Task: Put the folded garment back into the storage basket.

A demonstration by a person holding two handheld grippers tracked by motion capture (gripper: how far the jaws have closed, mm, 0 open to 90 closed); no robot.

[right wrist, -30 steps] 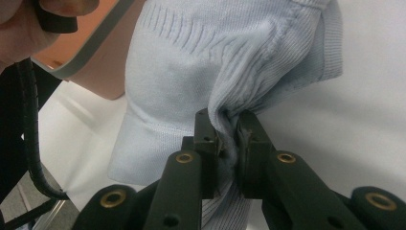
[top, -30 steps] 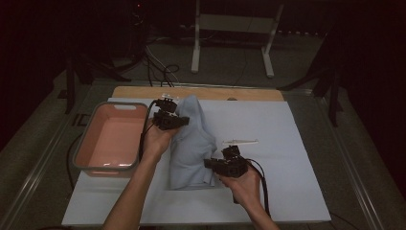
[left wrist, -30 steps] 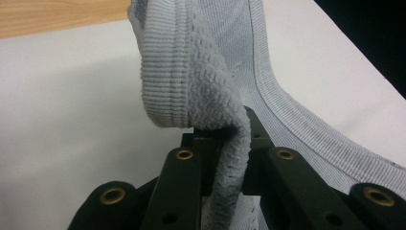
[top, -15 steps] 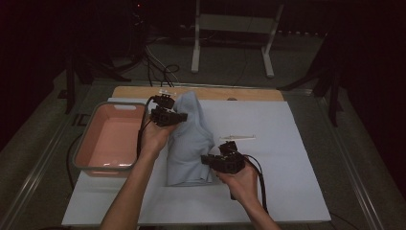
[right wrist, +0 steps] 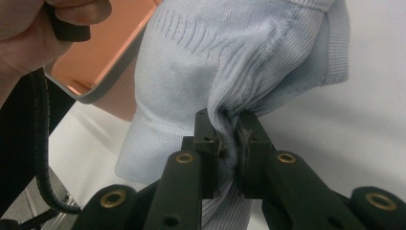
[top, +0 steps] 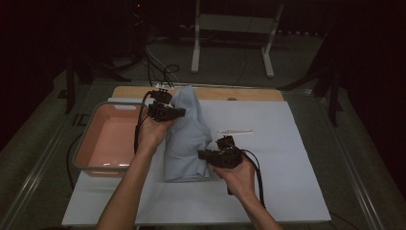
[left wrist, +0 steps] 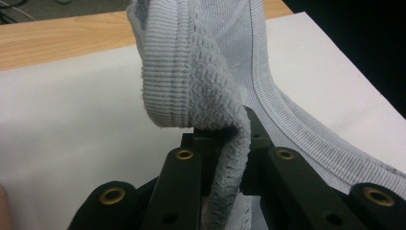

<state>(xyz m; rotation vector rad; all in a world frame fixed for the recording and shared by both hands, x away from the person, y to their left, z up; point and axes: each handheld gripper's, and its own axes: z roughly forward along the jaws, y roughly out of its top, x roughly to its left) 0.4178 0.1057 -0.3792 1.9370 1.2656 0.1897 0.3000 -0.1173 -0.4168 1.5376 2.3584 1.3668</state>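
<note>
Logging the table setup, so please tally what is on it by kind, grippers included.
Grippers: 2, left gripper and right gripper, both shut on the garment
Light blue knit garment: 1
Pink tub: 1
White mat: 1
Total: 5

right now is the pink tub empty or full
Empty: the pink tub shows a bare floor; the grey cloth lies beside it on the white sheet.

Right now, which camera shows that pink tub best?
The high view: the whole pink tub sits at the white sheet's left edge, beside the grey garment. The right gripper view catches just a corner of it behind the cloth.
</note>
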